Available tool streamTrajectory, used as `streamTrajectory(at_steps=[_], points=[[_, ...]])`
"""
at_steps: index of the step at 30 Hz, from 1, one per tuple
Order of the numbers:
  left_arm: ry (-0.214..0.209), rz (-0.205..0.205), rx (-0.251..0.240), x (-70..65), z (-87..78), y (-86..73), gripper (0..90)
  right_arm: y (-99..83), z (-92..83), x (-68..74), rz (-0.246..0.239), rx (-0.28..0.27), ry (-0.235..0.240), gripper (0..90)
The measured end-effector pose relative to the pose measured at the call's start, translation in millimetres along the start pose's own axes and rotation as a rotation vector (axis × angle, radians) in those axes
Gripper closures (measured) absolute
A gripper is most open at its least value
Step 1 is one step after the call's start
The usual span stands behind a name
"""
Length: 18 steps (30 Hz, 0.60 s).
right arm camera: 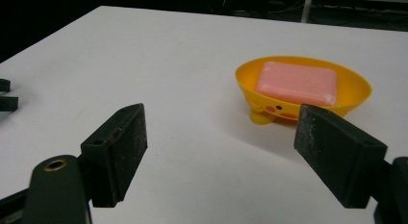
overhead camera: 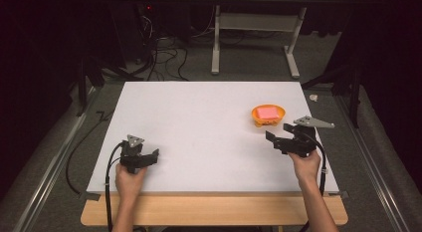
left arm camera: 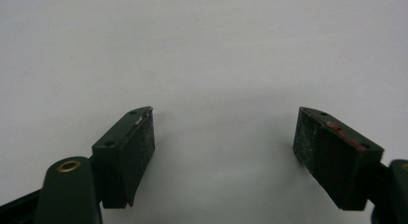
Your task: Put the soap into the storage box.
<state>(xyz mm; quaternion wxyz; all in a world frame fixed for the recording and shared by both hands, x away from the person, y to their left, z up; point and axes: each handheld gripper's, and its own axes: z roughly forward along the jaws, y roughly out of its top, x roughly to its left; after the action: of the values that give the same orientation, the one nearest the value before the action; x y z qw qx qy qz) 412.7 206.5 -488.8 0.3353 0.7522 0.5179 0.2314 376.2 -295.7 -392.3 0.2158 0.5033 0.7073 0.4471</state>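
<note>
A pink bar of soap (overhead camera: 267,112) (right arm camera: 296,82) lies in an orange-yellow footed dish (overhead camera: 260,118) (right arm camera: 356,92) at the right of the white table. My right gripper (overhead camera: 279,133) (right arm camera: 219,156) hovers just in front of the dish, open, with nothing between its jaws. At the front left my left gripper (overhead camera: 144,153) (left arm camera: 223,152) is held low over the bare white surface, open and empty.
The white board (overhead camera: 199,122) rests on a wooden table whose edge (overhead camera: 214,209) runs along the front. Metal rails flank both sides. A white desk frame (overhead camera: 256,38) and tangled cables (overhead camera: 161,53) lie on the floor behind.
</note>
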Motion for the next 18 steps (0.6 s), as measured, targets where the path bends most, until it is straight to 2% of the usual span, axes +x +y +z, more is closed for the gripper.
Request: streamTrajectory(at_steps=[12, 18], points=[[0.000, 0.000, 0.000, -0.1, 0.0, 0.0, 22.5, -9.4, 3.4, 2.4, 0.001, -0.005, 0.018, 20.5], [0.000, 0.000, 0.000, -0.1, 0.0, 0.0, 22.5, -12.2, 6.9, 4.2, -0.006, 0.010, 0.028, 20.4]])
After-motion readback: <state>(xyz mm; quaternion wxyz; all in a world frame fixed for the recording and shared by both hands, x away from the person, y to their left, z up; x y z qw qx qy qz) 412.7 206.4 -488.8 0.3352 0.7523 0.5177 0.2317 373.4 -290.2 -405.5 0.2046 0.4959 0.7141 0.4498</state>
